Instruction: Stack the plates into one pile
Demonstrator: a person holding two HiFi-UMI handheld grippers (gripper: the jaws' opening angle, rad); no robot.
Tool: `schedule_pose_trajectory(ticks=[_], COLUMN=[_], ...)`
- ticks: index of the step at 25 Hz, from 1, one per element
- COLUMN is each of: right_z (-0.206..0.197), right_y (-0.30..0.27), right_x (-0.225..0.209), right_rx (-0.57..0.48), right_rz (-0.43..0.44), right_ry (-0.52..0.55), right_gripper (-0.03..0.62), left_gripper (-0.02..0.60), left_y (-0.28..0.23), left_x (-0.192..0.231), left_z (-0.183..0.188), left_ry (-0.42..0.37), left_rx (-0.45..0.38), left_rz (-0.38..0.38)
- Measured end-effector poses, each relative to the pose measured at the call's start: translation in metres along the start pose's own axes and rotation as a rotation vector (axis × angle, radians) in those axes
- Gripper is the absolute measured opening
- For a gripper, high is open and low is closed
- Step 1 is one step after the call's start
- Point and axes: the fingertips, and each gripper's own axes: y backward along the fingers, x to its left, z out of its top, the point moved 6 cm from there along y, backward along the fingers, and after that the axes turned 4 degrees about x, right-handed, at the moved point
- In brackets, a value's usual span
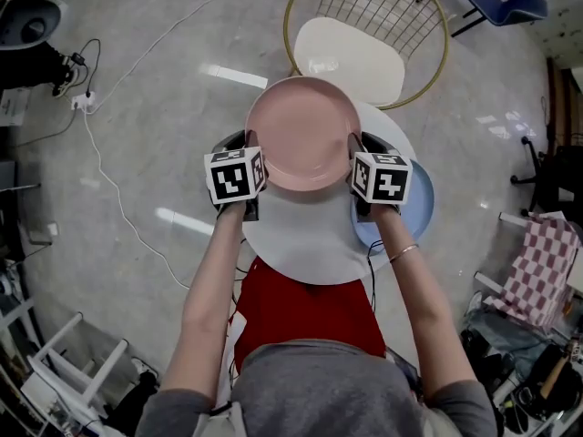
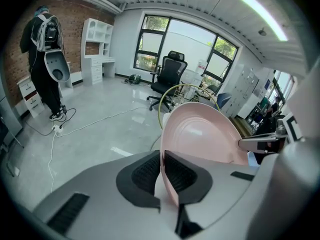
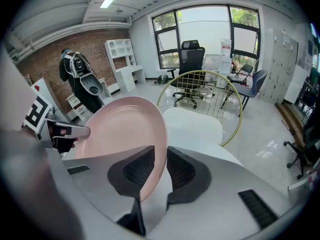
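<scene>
A pink plate (image 1: 303,133) hangs level above the round white table (image 1: 310,244), gripped from both sides. My left gripper (image 1: 240,144) is shut on its left rim; in the left gripper view the rim (image 2: 167,184) is pinched between the dark pads of that gripper (image 2: 162,171). My right gripper (image 1: 363,146) is shut on the right rim, and the right gripper view shows the plate (image 3: 120,129) edge-on between that gripper's (image 3: 161,166) pads. A light blue plate (image 1: 417,209) lies on the table's right side, partly hidden by the right gripper.
A gold wire chair with a white seat (image 1: 351,57) stands just beyond the table. A white cable (image 1: 118,189) runs over the floor at left. Something red (image 1: 305,312) shows under the table's near edge. A checkered cloth (image 1: 537,262) hangs at right.
</scene>
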Motion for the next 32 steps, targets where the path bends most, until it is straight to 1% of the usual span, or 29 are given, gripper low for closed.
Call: schedule_pose_trajectory(ticks=[3,9,16,20,23,28,32], right_z=[-0.001,-0.005,-0.029,-0.048,-0.067,-0.098,-0.125], right_y=[0.02,0.059,0.106,0.129,0.148,0.178,0.192], right_x=[0.002,-0.003,-0.025,-0.048,-0.075,-0.119,-0.147], right_rx=[-0.027,-0.081,-0.122,-0.137,-0.15,-0.158,-0.15], right_rz=[0.006,0.001,-0.017,-0.037,-0.07,-0.125,-0.15], right_ry=[-0.016,-0.023,-0.064,-0.112,-0.16,-0.227,-0.277], right_gripper=[0.092,0.092,0.092,0.092,0.092,0.092,0.092], left_gripper=[0.037,0.037,0.035,0.034,0.034,0.034,0.034], left_y=[0.018,0.043,0.064,0.07,0.067,0.058,0.05], left_x=[-0.006,-0.026,-0.067,-0.101,-0.136,-0.195,-0.231], left_z=[0.006,0.007,0.004,0.001,-0.003,-0.014,-0.028], left_ry=[-0.026,-0.043,-0.08,-0.132,-0.177,-0.239,-0.288], left_rx=[-0.02,-0.05,-0.058,-0.054,-0.049,-0.025,0.007], left_rz=[-0.009,-0.028,-0.093,-0.119,-0.154,-0.197,-0.216])
